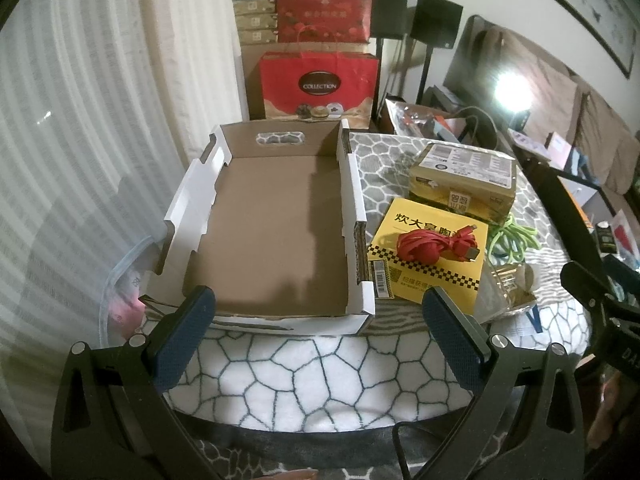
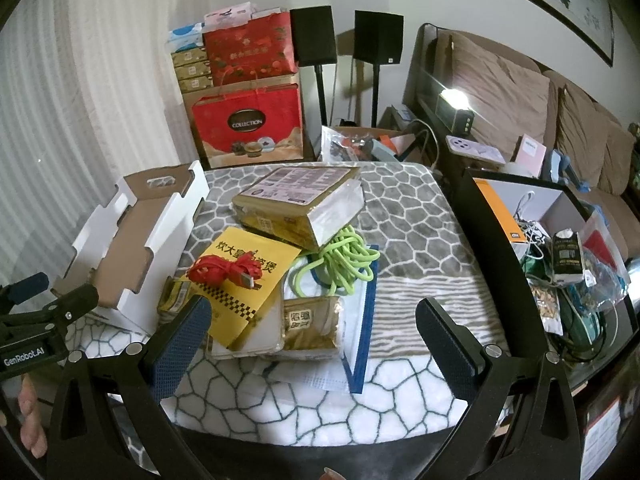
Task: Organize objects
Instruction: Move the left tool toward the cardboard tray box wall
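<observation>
A shallow corrugated cardboard tray [image 1: 272,216], white outside and brown inside with notched side walls and a cut-out handle slot, sits on the left part of the bench [image 1: 304,376], which is covered by a soft cloth printed with a cracked-stone pattern in white and grey. Nothing lies inside the tray. Just beside its right wall lies a flat yellow packet [image 1: 430,252] with black checker bands, and on it rests a coiled red flat cable [image 1: 424,246] with a metal plug. Behind the packet stands a gold, plastic-wrapped tissue pack [image 1: 464,176], and a bundle of lime-green cord [image 2: 340,262] lies against its near corner. A smaller gold glossy pouch [image 2: 312,322] lies nearer, on what seems to be a clear plastic sleeve and a blue-edged sheet, though the layers are hard to separate. The left gripper [image 1: 316,320] hovers over the tray's near edge, its blue textured fingers [image 1: 184,336] spread wide and holding nothing. The right gripper [image 2: 312,334] hangs over the pouch, fingers [image 2: 448,344] likewise spread apart and empty.
</observation>
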Tool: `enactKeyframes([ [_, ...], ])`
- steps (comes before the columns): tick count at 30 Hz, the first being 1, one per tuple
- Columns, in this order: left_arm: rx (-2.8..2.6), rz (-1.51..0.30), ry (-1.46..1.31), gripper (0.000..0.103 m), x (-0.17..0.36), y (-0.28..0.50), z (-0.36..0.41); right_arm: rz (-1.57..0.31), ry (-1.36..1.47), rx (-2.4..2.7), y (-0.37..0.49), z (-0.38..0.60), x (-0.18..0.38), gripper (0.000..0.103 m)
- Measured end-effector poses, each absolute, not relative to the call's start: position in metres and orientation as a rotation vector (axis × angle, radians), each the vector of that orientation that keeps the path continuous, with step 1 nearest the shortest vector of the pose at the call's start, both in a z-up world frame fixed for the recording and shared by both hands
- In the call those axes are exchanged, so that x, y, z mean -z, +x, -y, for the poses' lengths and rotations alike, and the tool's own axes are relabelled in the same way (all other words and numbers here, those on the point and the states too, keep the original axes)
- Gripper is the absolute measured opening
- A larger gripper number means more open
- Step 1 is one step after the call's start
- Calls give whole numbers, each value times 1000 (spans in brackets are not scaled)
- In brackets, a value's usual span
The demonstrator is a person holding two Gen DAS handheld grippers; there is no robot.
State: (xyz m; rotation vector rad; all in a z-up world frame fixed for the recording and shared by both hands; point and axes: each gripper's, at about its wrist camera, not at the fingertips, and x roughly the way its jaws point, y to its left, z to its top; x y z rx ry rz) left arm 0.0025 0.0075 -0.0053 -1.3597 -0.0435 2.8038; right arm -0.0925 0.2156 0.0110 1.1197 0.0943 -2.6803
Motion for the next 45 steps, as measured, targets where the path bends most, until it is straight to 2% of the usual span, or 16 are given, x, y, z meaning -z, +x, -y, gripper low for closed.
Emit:
enactKeyframes([
  [45, -2806, 38, -1383, 103, 8, -3, 2, -104, 1113, 2667, -92, -205, -11, 103],
])
